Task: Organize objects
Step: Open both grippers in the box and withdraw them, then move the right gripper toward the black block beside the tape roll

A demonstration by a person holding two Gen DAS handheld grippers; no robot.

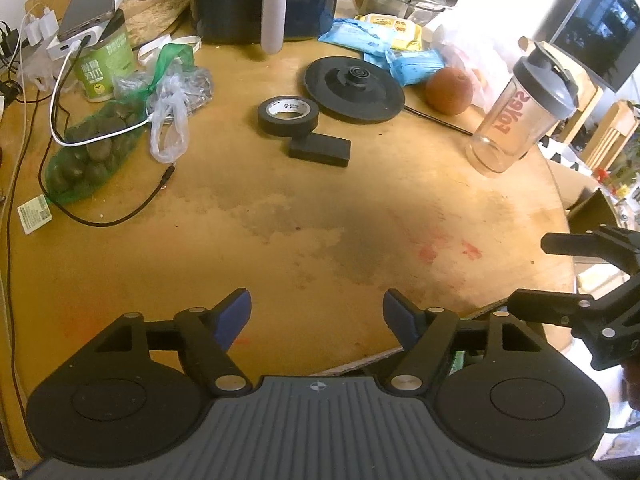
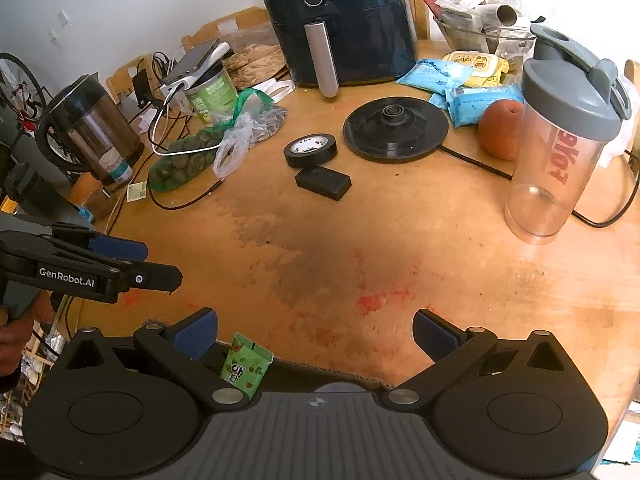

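My left gripper [image 1: 318,314] hangs open over the near part of the round wooden table [image 1: 360,208], with nothing between its blue pads. My right gripper [image 2: 316,334] is open too, over the table's front edge. A green snack packet [image 2: 246,364] shows just below that edge, beside the right gripper's left finger and untouched. Further back lie a black tape roll [image 1: 288,115], a small black box [image 1: 319,149] and a round black kettle base [image 1: 354,89]. An orange fruit [image 1: 449,90] and a clear shaker bottle [image 1: 520,108] with a grey lid stand to the right.
A dark air fryer [image 2: 340,20] stands at the back. On the left are a green net bag [image 1: 92,144], a green can [image 1: 105,66], cables and chargers. Blue and yellow wipe packets [image 1: 384,44] lie at the back right. A steel kettle [image 2: 90,128] stands off the table's left side.
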